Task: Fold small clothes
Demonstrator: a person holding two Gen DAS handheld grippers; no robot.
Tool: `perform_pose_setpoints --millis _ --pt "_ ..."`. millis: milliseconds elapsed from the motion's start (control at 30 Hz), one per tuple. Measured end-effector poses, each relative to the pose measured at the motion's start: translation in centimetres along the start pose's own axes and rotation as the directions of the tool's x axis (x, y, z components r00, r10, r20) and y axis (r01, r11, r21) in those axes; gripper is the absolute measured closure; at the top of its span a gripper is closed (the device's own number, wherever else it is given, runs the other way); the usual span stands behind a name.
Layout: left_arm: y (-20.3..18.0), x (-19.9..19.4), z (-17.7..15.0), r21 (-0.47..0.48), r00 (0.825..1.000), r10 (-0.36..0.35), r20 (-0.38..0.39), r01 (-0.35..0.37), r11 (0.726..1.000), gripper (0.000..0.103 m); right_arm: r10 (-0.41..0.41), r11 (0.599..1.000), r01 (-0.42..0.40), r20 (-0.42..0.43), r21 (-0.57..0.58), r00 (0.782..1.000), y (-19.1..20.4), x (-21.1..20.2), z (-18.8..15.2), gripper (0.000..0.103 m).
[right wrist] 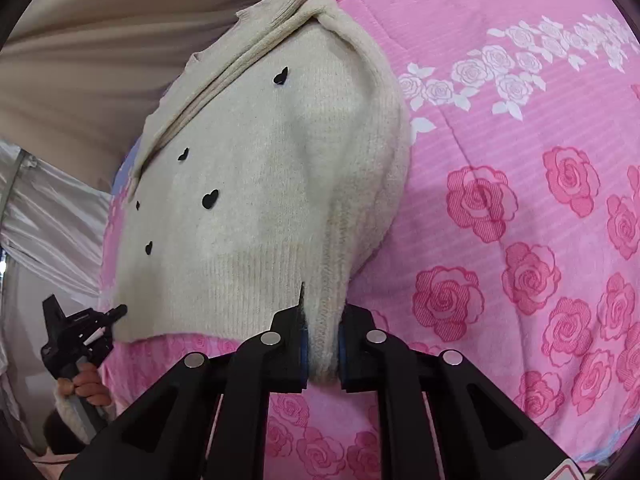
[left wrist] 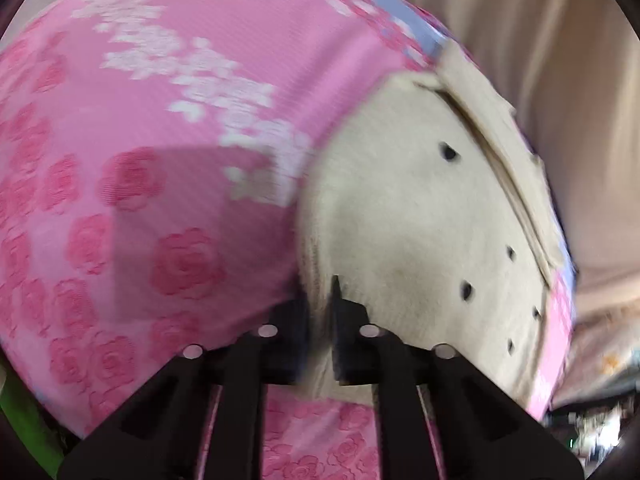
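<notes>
A cream knit sweater (left wrist: 420, 220) with small black hearts lies on a pink rose-print bedspread (left wrist: 160, 120). My left gripper (left wrist: 320, 340) is shut on the sweater's near edge, with cream knit pinched between its black fingers. In the right wrist view the sweater (right wrist: 260, 184) lies with its ribbed hem toward me, its left half flat and the fabric at the right bunched into a ridge. My right gripper (right wrist: 323, 344) is shut on a gathered ridge of that hem. The left gripper (right wrist: 116, 312) also shows there, held by a hand (right wrist: 86, 386), at the hem's left corner.
The bedspread (right wrist: 520, 200) stretches wide to the right of the sweater. Beige draped cloth (right wrist: 80, 40) hangs beyond the bed's far edge, and silvery fabric (right wrist: 48, 220) hangs at the left. A green strip (left wrist: 24, 420) shows at the lower left of the left wrist view.
</notes>
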State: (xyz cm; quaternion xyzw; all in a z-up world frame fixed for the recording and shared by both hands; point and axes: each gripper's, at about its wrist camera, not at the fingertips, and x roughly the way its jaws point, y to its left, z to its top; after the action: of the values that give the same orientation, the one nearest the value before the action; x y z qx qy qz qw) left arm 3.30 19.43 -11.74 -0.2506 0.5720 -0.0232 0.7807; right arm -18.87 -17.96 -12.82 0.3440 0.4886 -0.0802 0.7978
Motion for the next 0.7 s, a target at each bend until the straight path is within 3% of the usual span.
perform_pose_setpoints --millis 167,267,400,500,700 --pt "-0.3 -1.1 0.1 0.039 1.000 0.008 -0.006 -0.007 0.999 0.097 -0.002 1.000 0.001 0.069 0.013 0.998 -0.9 -3.2 0.9 0.096" --pt "0.5 -2.6 -0.3 0.011 0.999 -0.022 -0.035 0.022 1.000 0.097 -0.043 0.999 0.043 0.068 -0.002 0.997 -2.0 -5.1 0.8 0.097" --pt "1.2 -4.1 -2.7 0.032 0.996 -0.035 -0.076 0.037 0.999 0.097 -0.084 0.996 0.084 0.010 -0.032 0.996 -3.3 -6.3 -1.0 0.097" --pt "1.9 -4.0 -5.1 0.039 0.992 0.004 -0.128 0.001 0.999 0.097 -0.112 0.993 0.110 -0.062 -0.039 0.992 -4.8 -6.4 -2.9 0.097" --pt "4.9 -4.4 -10.0 -0.007 0.965 0.066 -0.254 -0.070 0.998 0.097 -0.152 0.988 0.143 -0.246 -0.055 0.957 -8.1 -6.7 -7.6 0.097"
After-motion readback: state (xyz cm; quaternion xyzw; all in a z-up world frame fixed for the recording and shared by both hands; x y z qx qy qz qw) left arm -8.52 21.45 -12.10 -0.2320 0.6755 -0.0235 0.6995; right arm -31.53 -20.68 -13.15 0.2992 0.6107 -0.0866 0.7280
